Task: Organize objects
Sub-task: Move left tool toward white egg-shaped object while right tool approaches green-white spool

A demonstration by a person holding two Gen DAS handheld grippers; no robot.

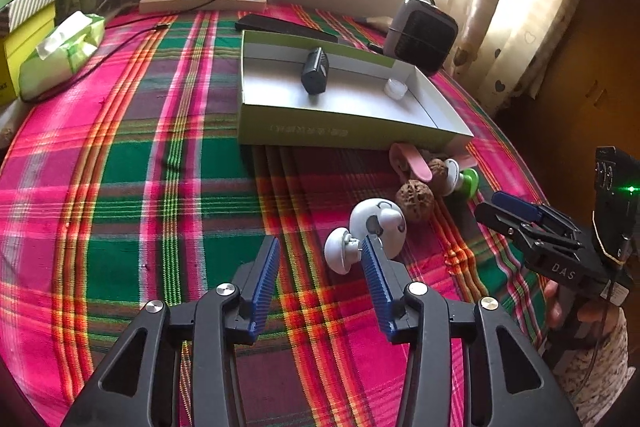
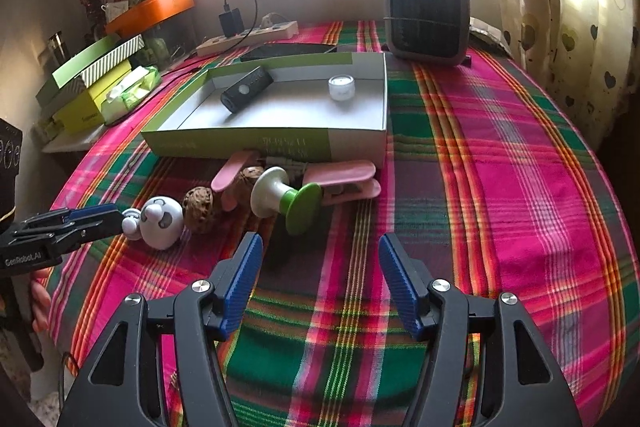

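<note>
Currently both tools spread, nothing between the pads of either. Left tool [image 1: 320,247]: its right pad sits just beside a small white two-part toy [image 1: 376,227], a round head with a little domed cap on a peg; whether the pad tip touches it cannot be told. Right tool [image 2: 320,247]: hovers over bare plaid cloth, with a white-and-green spool-shaped stand [image 2: 286,197] just ahead of its left pad.

Ahead of the left tool, beyond the white toy: a walnut [image 1: 415,201], a second walnut behind it, and a pink clip [image 2: 344,179], all clustered against the near wall of the open green box [image 1: 344,133]. Inside the box, farther ahead: a black rectangular device [image 1: 315,71] and a small white jar [image 1: 395,87]. Beyond the box: a small grey fan heater [image 2: 427,15] and a power strip [image 1: 202,1].

Handling, judged: the toy looks like light, hard, smooth plastic, and its round head is likely to slip or roll off the pads. Better hold: across the narrow neck between cap and head, or squarely across the head's widest part. Walnuts: rigid, rough shell, good grip but prone to rolling. Stand: take at the waist.

Surface [image 2: 500,167] cloth is soft and wrinkled near the objects, so it may snag a low pad.
</note>
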